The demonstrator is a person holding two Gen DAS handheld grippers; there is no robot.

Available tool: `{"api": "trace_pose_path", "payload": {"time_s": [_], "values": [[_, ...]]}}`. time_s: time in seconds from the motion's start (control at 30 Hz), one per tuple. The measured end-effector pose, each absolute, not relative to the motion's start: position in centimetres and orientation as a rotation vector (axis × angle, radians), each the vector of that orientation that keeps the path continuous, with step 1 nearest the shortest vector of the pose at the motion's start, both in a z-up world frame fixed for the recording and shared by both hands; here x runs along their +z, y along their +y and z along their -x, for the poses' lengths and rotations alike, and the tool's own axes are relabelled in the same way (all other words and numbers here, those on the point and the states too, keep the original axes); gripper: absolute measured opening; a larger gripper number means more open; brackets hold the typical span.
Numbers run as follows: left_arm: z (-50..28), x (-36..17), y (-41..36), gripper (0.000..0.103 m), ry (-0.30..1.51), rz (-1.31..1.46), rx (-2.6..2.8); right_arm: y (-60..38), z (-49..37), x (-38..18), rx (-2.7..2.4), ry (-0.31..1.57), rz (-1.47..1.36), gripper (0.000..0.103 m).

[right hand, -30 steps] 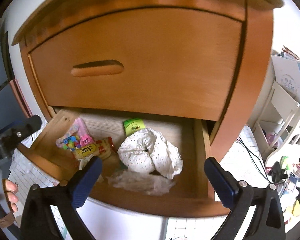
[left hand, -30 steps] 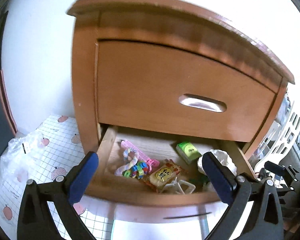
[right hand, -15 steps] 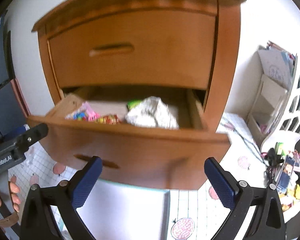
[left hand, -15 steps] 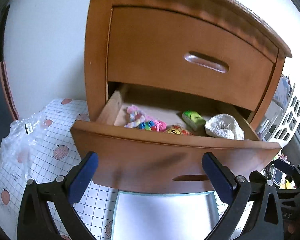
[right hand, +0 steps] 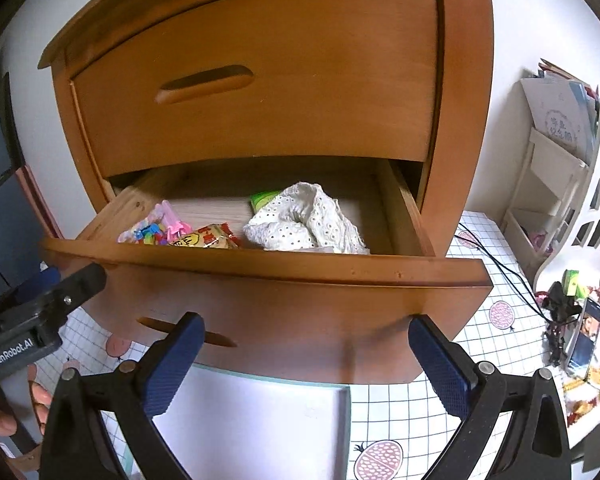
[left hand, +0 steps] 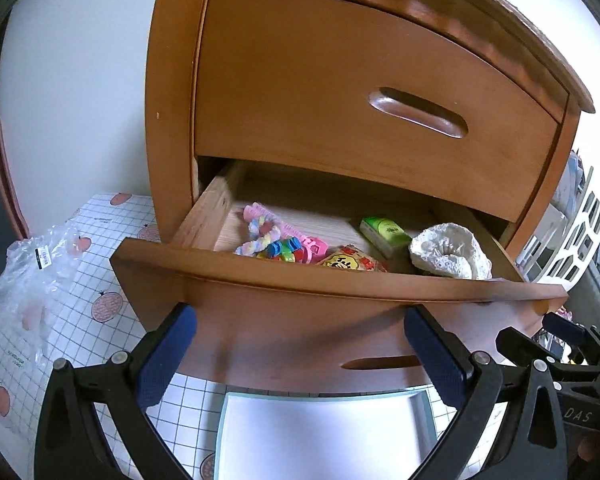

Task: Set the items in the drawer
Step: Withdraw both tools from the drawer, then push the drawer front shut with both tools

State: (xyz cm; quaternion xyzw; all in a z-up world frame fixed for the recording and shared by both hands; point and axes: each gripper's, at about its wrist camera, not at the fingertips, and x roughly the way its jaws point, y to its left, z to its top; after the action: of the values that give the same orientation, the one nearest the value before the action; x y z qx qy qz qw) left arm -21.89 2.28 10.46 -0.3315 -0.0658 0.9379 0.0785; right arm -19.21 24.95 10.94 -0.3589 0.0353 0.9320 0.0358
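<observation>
Drawer [left hand: 340, 320], lower of two in a brown wooden nightstand [right hand: 260, 100], pulled out part-way; upper drawer [left hand: 360, 92] closed, with a recessed oval handle.

Contents, left to right: pink comb [left hand: 260, 214] at far left; pastel scrunchie [left hand: 260, 236] lying on it; cluster of coloured clips [left hand: 286, 248] just to its right; yellow-and-red snack packet [left hand: 352, 260] near the front wall; green packet [left hand: 384, 230] behind it; crumpled white eyelet cloth [right hand: 304, 220] at the right, touching the green packet. Lower parts of several items are hidden by the drawer front.

Left gripper [left hand: 300, 352]: blue-padded fingers spread wide, grasping nothing, held just in front of the drawer face. Whether the pads touch the wood cannot be told.

Right gripper [right hand: 304, 356]: likewise spread wide and empty, facing the drawer front right of its handle slot [right hand: 184, 332].

Below the drawer: white tray [left hand: 324, 436] with pale teal rim, on a gridded white mat [right hand: 416, 412] with pink fruit prints. Crumpled clear plastic bag [left hand: 32, 280] on the mat, far left. White shelving [right hand: 556, 184] and small clutter at right.
</observation>
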Motion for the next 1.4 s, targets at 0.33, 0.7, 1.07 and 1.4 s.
{"api": "trace_pose_path", "payload": {"time_s": [0.33,0.7,1.07,1.4], "values": [[24.3,10.6,2.8,0.103,-0.188,1.014,2.792,25.3,21.2,11.0,2.853,0.12,1.125,0.103],[25.1,10.7,3.4,0.103,-0.198,1.022,2.795,25.2,23.7,11.1,2.84,0.112,1.128,0.103],[25.2,10.5,3.8,0.103,-0.186,1.036,2.784,25.2,24.7,11.8,2.823,0.115,1.136,0.103],[25.4,10.7,3.9,0.103,-0.179,1.05,2.78,25.3,24.1,11.8,2.81,0.118,1.141,0.103]]}}
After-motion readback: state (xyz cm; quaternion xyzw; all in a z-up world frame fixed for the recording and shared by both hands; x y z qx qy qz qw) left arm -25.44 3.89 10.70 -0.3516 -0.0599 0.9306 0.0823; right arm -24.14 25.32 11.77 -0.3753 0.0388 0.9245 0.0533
